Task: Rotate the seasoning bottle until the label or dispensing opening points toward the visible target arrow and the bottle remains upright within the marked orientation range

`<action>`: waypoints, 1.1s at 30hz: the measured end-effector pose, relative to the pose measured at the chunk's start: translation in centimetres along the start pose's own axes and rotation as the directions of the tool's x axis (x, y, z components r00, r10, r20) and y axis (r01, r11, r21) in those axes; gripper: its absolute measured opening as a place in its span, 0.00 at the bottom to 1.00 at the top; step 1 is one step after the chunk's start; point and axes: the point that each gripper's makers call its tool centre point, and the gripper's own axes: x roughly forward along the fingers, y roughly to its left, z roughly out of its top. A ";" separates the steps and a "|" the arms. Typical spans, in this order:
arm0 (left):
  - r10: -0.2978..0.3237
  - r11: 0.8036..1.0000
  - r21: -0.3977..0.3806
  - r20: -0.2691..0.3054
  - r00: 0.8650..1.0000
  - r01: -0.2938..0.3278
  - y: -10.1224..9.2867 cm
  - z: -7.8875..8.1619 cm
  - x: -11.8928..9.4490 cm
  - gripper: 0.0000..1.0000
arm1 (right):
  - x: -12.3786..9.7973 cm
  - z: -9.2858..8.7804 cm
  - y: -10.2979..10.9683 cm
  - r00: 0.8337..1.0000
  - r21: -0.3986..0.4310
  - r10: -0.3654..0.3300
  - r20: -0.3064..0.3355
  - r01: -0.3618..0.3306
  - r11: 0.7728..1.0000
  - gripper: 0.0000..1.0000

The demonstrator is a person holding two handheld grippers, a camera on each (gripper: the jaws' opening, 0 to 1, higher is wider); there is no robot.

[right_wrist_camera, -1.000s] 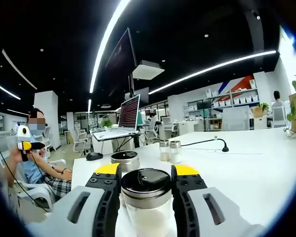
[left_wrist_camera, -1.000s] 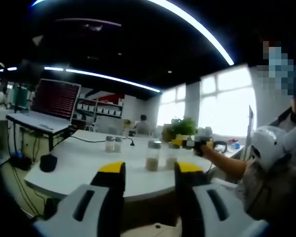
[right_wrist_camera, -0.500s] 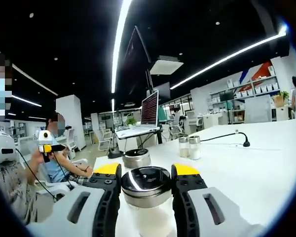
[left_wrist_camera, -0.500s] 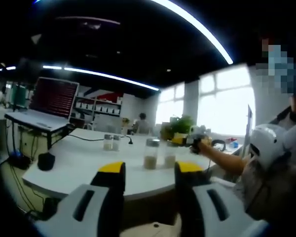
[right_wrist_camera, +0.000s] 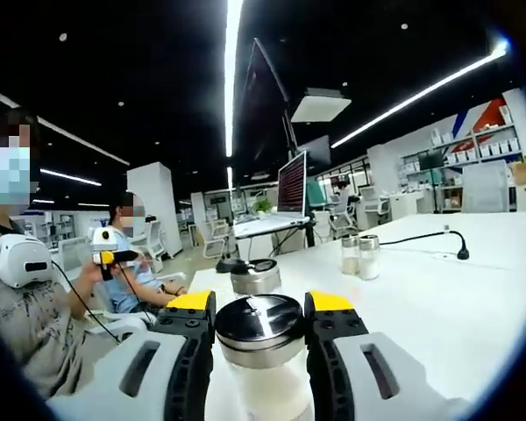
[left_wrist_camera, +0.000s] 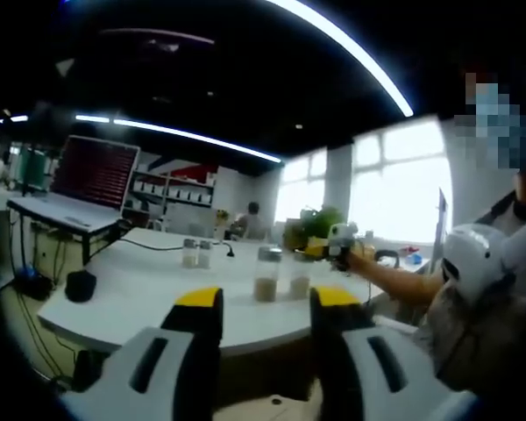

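The right gripper [right_wrist_camera: 261, 309] is clamped on a clear glass seasoning bottle with a shiny metal lid [right_wrist_camera: 261, 329] — upright on the white table [right_wrist_camera: 438, 298], jaws pressing both sides. A second metal-lidded jar [right_wrist_camera: 255, 277] stands just behind it. The left gripper [left_wrist_camera: 266, 303] hangs off the table's edge, jaws apart — nothing between them.

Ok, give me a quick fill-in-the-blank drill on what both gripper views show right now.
1. The right gripper is shut on a bottle with a ____ lid.
2. The left gripper holds ____.
3. The table under the bottles is ____ in colour.
4. Beyond the held bottle, near the black cable, stand ____ small shakers.

Missing words: metal; nothing; white; two
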 end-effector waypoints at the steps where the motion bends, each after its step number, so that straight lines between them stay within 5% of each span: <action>1: 0.000 1.000 0.001 -0.001 1.000 0.000 0.0 0.0 0.0 0.41 | 0.0 0.0 0.1 1.000 0.000 0.009 -0.006 -0.009 1.000 0.39; 15: 0.010 1.000 -0.003 -0.003 1.000 -0.010 0.5 -0.3 -0.2 0.41 | 0.1 -0.1 0.3 0.999 -0.054 0.023 -0.042 -0.025 0.998 0.41; 19: 0.004 1.000 -0.008 -0.009 1.000 -0.004 0.5 -0.5 0.0 0.41 | -0.3 1.5 0.4 0.998 -0.001 -0.026 0.062 0.026 1.000 0.66; 22: 0.010 1.000 -0.003 -0.019 1.000 -0.010 0.6 -0.7 0.2 0.41 | -0.5 0.9 0.3 0.995 -0.053 -0.083 0.051 0.086 0.995 0.64; 26: 0.010 1.000 -0.007 -0.023 1.000 -0.010 0.5 -0.9 0.3 0.41 | -0.5 0.2 -0.1 0.972 -0.084 -0.223 0.071 0.228 0.970 0.66; 33: 0.011 1.000 -0.012 -0.013 1.000 -0.011 0.3 -0.6 0.2 0.41 | -1.0 -0.2 -1.3 0.898 0.068 -0.406 0.170 0.400 0.914 0.68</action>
